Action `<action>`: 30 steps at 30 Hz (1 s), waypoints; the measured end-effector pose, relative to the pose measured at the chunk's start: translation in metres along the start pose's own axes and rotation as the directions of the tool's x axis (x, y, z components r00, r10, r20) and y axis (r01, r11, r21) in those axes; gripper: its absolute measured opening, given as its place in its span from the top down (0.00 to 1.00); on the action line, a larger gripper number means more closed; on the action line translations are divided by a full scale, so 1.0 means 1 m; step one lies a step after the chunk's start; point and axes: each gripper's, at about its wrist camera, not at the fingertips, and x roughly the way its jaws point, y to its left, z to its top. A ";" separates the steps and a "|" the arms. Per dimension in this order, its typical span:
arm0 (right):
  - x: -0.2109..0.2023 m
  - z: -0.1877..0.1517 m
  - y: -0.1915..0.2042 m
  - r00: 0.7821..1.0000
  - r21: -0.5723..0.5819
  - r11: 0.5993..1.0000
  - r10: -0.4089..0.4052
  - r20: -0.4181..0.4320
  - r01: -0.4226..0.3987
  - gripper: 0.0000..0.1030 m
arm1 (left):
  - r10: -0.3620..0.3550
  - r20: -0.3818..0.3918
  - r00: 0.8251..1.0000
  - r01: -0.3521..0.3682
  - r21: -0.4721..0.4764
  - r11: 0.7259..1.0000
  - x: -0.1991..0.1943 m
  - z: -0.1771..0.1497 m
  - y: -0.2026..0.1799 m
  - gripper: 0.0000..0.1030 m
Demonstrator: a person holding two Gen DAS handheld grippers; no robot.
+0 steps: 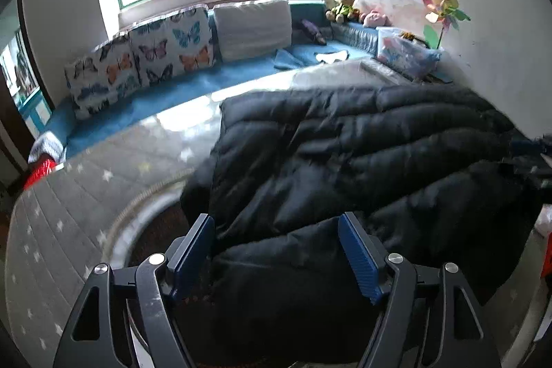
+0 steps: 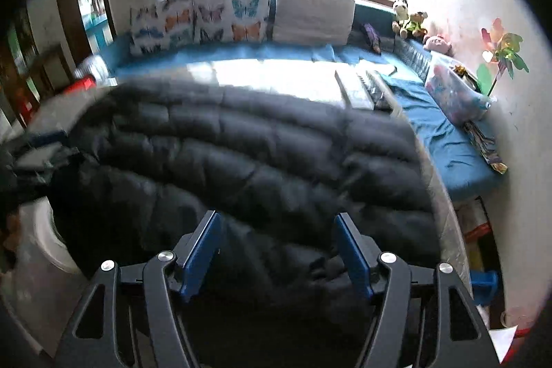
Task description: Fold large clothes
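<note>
A large black quilted puffer jacket (image 1: 362, 154) lies spread over a grey star-patterned mat (image 1: 69, 212). My left gripper (image 1: 275, 218) hovers over the jacket's near left part. Its blue pads (image 1: 193, 247) stand wide apart, with fabric seen below between them but not pinched. In the right wrist view the same jacket (image 2: 258, 154) fills the middle. My right gripper (image 2: 277, 215) stands open above the jacket's near edge, its pads (image 2: 355, 257) clear of the cloth. Each gripper shows as a dark blur at the edge of the other's view, the right gripper (image 1: 531, 157) and the left gripper (image 2: 38, 154).
Behind the mat runs a blue daybed (image 1: 179, 95) with butterfly cushions (image 1: 172, 43) and a white pillow (image 1: 255, 26) under a window. Plush toys (image 1: 345, 7), a clear bag (image 2: 455, 95) and a pinwheel (image 2: 503, 54) line the right wall. A white curved rim (image 1: 138, 212) edges the mat.
</note>
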 end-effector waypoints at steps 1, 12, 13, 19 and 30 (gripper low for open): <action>0.010 -0.005 0.001 0.999 0.005 1.000 -0.016 -0.031 0.016 0.29 | -0.009 -0.013 1.000 0.008 -0.017 1.000 0.006 -0.004 0.004 0.26; -0.001 -0.018 0.013 0.992 -0.004 0.992 -0.122 0.001 0.122 0.29 | -0.052 -0.009 0.999 0.051 -0.093 0.994 -0.002 -0.022 0.019 0.28; -0.005 -0.021 0.017 0.992 -0.001 0.992 -0.128 0.009 0.128 0.28 | -0.042 0.005 0.999 0.042 -0.085 0.996 -0.009 -0.023 0.017 0.28; -0.017 -0.035 0.034 0.994 0.019 0.994 -0.110 0.013 0.110 0.27 | -0.011 0.041 0.999 0.013 -0.063 0.998 -0.047 -0.039 0.000 0.27; -0.041 -0.054 0.066 0.990 0.035 0.991 -0.127 0.055 0.126 0.27 | -0.033 0.041 0.999 0.036 -0.063 0.997 -0.099 -0.076 -0.015 0.22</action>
